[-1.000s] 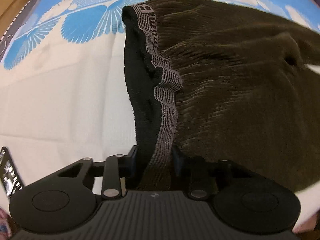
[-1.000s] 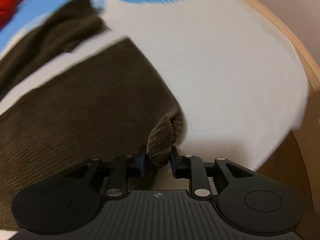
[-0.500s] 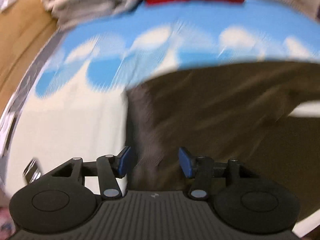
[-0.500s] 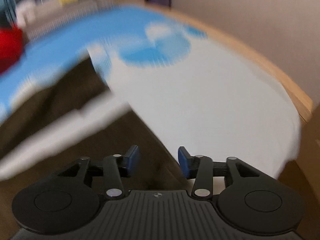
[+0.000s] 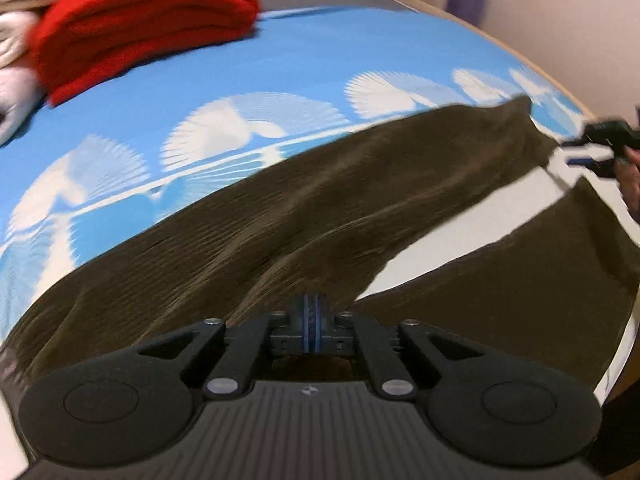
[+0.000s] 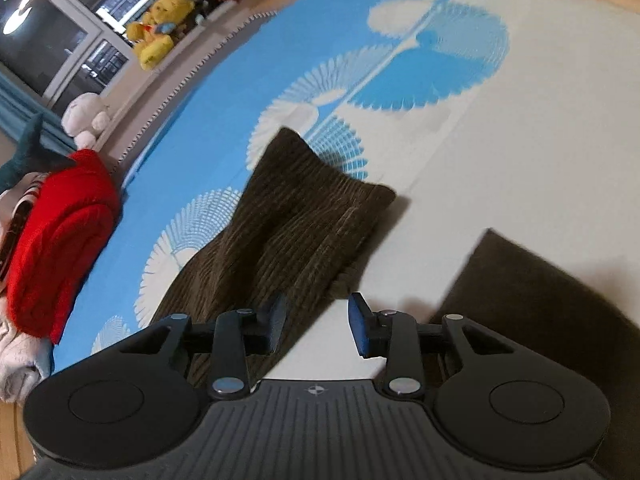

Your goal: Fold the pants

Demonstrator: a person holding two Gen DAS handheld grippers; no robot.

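1. The pants (image 5: 312, 216) are being shown lying spread on the bed sheet (image 5: 248, 76); dark brown ribbed cloth, two legs splayed apart with a strip of white sheet between them.
2. One leg end (image 6: 316, 204) is being seen flat where the blue fan print meets the white part of the sheet; the other leg (image 6: 532, 292) is lying nearer, to the right.
3. The left gripper (image 5: 311, 316) is being held fully closed, pads pressed together over the crotch area; no cloth is seen between them.
4. The right gripper (image 6: 316, 326) is closing, jaws being kept partly apart, nothing gripped; only sheet and the leg's edge lie below the gap.
5. A folded red garment (image 5: 140, 24) is being seen farther back on the bed, beside white laundry (image 5: 12, 76).
6. A yellow plush toy (image 6: 160, 28) is being seen on the ledge beyond.
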